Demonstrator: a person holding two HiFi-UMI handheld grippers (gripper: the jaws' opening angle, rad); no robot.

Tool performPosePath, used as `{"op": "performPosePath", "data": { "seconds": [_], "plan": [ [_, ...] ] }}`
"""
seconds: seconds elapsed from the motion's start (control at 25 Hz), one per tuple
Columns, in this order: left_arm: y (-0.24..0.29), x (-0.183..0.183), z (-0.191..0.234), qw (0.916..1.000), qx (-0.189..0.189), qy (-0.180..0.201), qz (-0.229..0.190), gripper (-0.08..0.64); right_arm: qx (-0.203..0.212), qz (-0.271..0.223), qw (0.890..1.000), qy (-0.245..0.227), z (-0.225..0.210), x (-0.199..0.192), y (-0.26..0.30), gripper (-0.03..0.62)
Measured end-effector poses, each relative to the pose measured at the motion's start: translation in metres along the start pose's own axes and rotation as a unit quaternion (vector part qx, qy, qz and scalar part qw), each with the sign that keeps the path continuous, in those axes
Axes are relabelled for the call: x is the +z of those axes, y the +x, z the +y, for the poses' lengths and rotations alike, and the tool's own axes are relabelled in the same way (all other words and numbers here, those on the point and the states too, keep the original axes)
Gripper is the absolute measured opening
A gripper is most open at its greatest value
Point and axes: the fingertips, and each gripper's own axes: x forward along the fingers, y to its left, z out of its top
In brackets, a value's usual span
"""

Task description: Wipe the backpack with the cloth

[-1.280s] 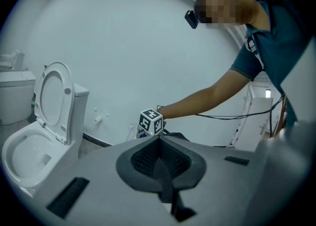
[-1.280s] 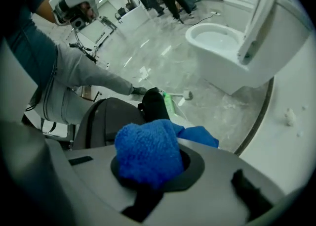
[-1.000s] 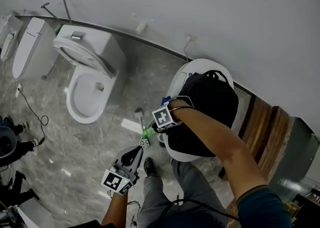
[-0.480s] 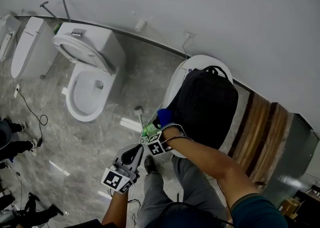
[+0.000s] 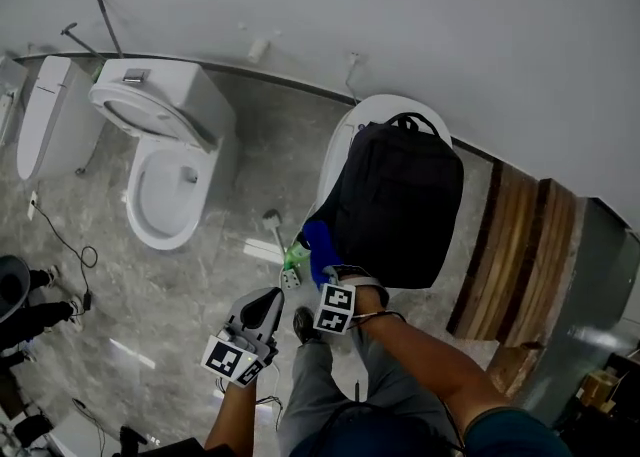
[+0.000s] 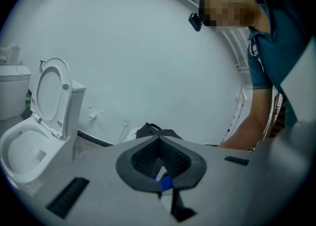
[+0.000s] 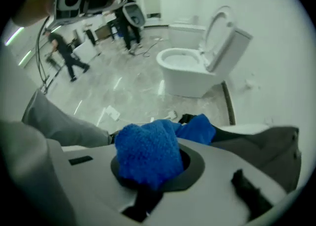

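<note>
Here we look down on a black backpack (image 5: 400, 200) lying flat on the closed lid of a white toilet (image 5: 342, 150), its handle toward the wall. Our right gripper (image 5: 327, 277) is clamped on a bunched blue cloth (image 5: 317, 242), which touches the backpack's lower left edge. Our left gripper (image 5: 266, 305) hangs apart from the bag, over the floor, its jaws closed together with nothing between them. A second toilet (image 5: 165, 180) stands open to the left. We judge the main risk to be the bag itself. It rests on a rounded lid with nothing steadying it, so a firm sideways stroke could push it onto the floor. The cloth, at the very edge, could also slip off and wipe only air.
</note>
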Motion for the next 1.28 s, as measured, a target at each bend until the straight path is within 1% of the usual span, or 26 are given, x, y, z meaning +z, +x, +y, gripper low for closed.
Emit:
{"op": "performPosePath", "data": {
  "seconds": [0.04,0.08,0.12,0.2,0.24,0.28,0.32,0.4,0.52,0.6,0.64,0.68,0.72,0.8,0.84,0.88,0.96,1.0,1.04,1.08,1.12,1.2,1.28],
  "plan": [
    [0.002,0.0,-0.003,1.0,-0.004,0.001,0.002,0.003,-0.022,-0.023,0.999,0.038,-0.006,-0.01,-0.007,0.023],
    [0.004,0.0,-0.005,1.0,-0.007,0.003,0.004,0.003,-0.042,-0.052,0.995,0.072,-0.01,-0.02,-0.015,0.023],
    [0.006,0.0,-0.008,0.9999,-0.011,0.005,0.007,0.003,-0.061,-0.085,0.989,0.101,-0.012,-0.029,-0.024,0.023],
    [0.009,-0.002,-0.012,0.9997,-0.018,0.008,0.012,0.003,-0.087,-0.142,0.973,0.161,-0.012,-0.049,-0.04,0.023],
    [0.011,-0.003,-0.014,0.9996,-0.023,0.01,0.015,0.003,-0.097,-0.163,0.962,0.198,-0.011,-0.06,-0.046,0.024],
    [0.014,-0.003,-0.017,0.9993,-0.029,0.013,0.019,0.003,-0.105,-0.181,0.947,0.243,-0.012,-0.074,-0.05,0.024],
    [0.017,-0.003,-0.019,0.999,-0.034,0.016,0.022,0.003,-0.111,-0.198,0.929,0.292,-0.013,-0.088,-0.054,0.024],
    [0.024,-0.004,-0.025,0.9985,-0.043,0.02,0.027,0.003,-0.129,-0.226,0.885,0.386,-0.02,-0.118,-0.064,0.023],
    [0.031,-0.005,-0.032,0.9978,-0.052,0.025,0.033,0.003,-0.173,-0.252,0.812,0.497,-0.026,-0.164,-0.078,0.023],
    [0.036,-0.006,-0.036,0.9971,-0.059,0.028,0.039,0.003,-0.202,-0.256,0.763,0.558,-0.025,-0.196,-0.084,0.023],
    [0.038,-0.006,-0.038,0.9968,-0.062,0.03,0.041,0.003,-0.215,-0.256,0.743,0.581,-0.025,-0.211,-0.086,0.024],
    [0.041,-0.006,-0.039,0.9965,-0.065,0.032,0.043,0.003,-0.228,-0.254,0.726,0.597,-0.026,-0.224,-0.088,0.023],
    [0.044,-0.005,-0.041,0.9962,-0.067,0.033,0.045,0.003,-0.241,-0.253,0.713,0.608,-0.026,-0.236,-0.09,0.024],
    [0.05,-0.005,-0.044,0.9956,-0.071,0.036,0.049,0.003,-0.266,-0.251,0.692,0.623,-0.029,-0.255,-0.095,0.025],
    [0.053,-0.005,-0.045,0.9953,-0.073,0.037,0.05,0.003,-0.28,-0.25,0.678,0.632,-0.031,-0.265,-0.098,0.025],
    [0.055,-0.005,-0.046,0.9951,-0.075,0.038,0.052,0.003,-0.293,-0.248,0.659,0.647,-0.032,-0.276,-0.103,0.025],
    [0.061,-0.004,-0.049,0.9945,-0.08,0.04,0.054,0.003,-0.315,-0.251,0.607,0.685,-0.037,-0.303,-0.112,0.025],
    [0.063,-0.003,-0.05,0.9943,-0.082,0.041,0.055,0.003,-0.32,-0.257,0.587,0.698,-0.042,-0.314,-0.115,0.025],
    [0.066,-0.003,-0.052,0.994,-0.084,0.042,0.056,0.003,-0.322,-0.265,0.577,0.702,-0.05,-0.321,-0.118,0.023],
    [0.069,-0.003,-0.054,0.9938,-0.086,0.043,0.057,0.003,-0.324,-0.274,0.578,0.697,-0.06,-0.325,-0.12,0.024],
    [0.072,-0.003,-0.055,0.9935,-0.088,0.043,0.058,0.003,-0.328,-0.284,0.585,0.686,-0.071,-0.326,-0.124,0.023],
    [0.078,-0.002,-0.058,0.9931,-0.091,0.045,0.058,0.003,-0.342,-0.301,0.604,0.654,-0.094,-0.323,-0.134,0.023],
    [0.084,0.0,-0.061,0.993,-0.093,0.046,0.055,0.003,-0.358,-0.323,0.618,0.621,-0.117,-0.316,-0.147,0.023]
  ]
}}
